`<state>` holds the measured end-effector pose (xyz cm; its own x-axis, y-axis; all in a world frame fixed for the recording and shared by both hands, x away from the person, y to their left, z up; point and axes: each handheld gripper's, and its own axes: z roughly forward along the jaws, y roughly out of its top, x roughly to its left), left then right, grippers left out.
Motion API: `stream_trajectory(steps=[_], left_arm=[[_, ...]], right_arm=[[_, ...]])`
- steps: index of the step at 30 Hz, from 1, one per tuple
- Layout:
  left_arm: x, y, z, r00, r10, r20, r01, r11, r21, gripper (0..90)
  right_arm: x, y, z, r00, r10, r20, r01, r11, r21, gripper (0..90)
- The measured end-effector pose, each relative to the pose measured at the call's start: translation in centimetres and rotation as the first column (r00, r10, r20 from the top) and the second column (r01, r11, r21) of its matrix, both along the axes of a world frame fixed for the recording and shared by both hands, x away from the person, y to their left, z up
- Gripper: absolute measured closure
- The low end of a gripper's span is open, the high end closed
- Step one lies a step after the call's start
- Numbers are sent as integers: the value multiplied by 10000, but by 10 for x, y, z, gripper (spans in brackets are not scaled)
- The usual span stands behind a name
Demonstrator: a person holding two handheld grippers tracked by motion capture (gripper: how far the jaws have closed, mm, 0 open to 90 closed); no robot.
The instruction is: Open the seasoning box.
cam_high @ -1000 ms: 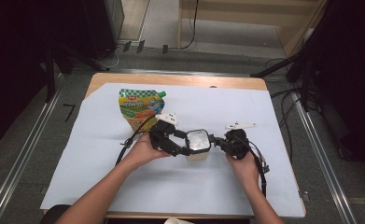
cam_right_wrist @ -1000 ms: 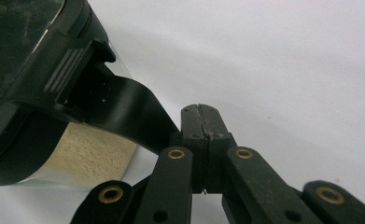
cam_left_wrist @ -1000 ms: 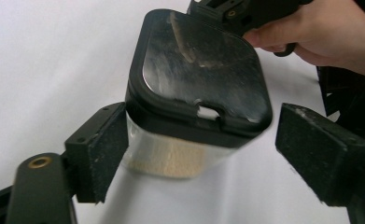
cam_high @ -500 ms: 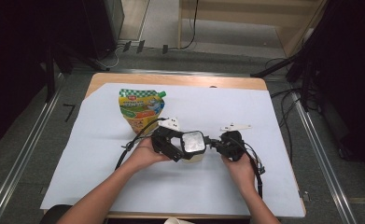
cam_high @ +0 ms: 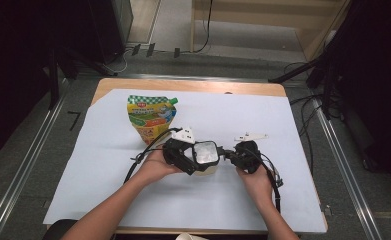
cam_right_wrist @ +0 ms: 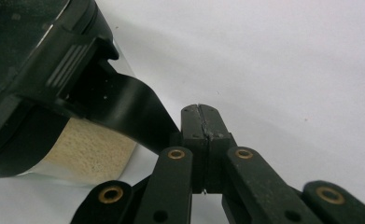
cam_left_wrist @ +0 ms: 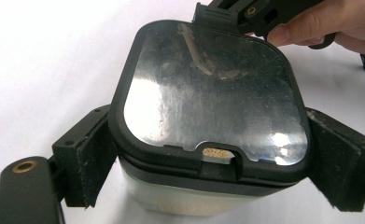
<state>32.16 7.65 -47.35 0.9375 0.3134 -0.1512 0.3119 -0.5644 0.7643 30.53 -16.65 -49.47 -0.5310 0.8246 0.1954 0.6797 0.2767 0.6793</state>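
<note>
Both fingers grasp — left gripper [cam_left_wrist: 208, 172] clamps the container [cam_left_wrist: 208, 116], right gripper [cam_right_wrist: 202, 122] pinches its black tab [cam_right_wrist: 133, 116].

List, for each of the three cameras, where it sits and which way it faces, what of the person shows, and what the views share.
High view: fixed above the person's side, facing forward and down on the table; both forearms, left gripper and right gripper show.
Left gripper view: rides the left gripper, looking along its jaws clamped on the container; fingers of the other hand show.
Right gripper view: rides the right gripper, looking along its shut jaws beside the lid's black tab.
Shared: the container appears in all three.
</note>
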Motion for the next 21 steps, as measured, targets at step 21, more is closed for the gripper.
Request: stream_trajectory(steps=[21], left_arm=[[-2, 1, 6, 10000, 27, 73, -26, 9999, -115, 145]], right_arm=[[-1, 1, 1, 10000, 94, 1, -94, 10000, -29, 900]])
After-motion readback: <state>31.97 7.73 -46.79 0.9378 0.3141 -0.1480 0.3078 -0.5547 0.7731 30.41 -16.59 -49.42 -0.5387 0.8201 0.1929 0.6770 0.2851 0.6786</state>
